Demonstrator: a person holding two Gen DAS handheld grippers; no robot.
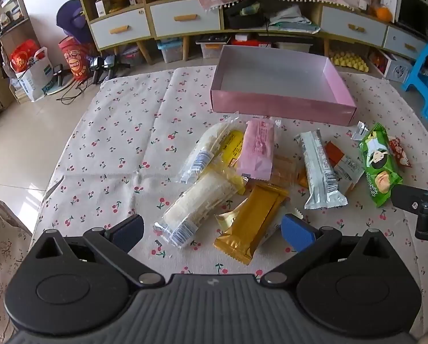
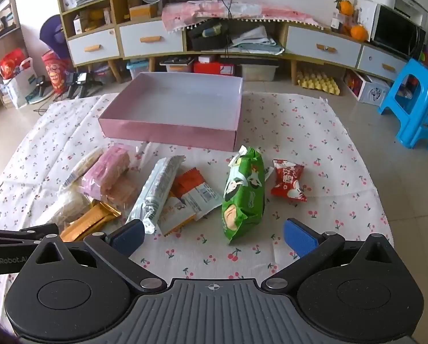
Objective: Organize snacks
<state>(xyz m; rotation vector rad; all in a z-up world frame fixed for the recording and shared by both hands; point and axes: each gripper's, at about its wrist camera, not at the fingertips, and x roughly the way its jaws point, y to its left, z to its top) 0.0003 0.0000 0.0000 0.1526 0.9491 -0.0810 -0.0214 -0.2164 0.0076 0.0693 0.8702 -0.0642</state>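
Both grippers, the left gripper (image 1: 212,230) and the right gripper (image 2: 214,236), hang spread wide and empty above overlapping snacks (image 1: 259,169) on the cloth (image 1: 113,143), so a careless close might pinch two crinkly wrappers at once, perhaps the gold packet (image 1: 252,223) with its neighbour, short of the empty pink box (image 1: 282,106) beyond.

Both tongs tilted downward, side by side. Left tongs (image 1: 214,229) wide open, nothing btwn jaws. Right tongs (image 2: 214,233) wide open too, empty.
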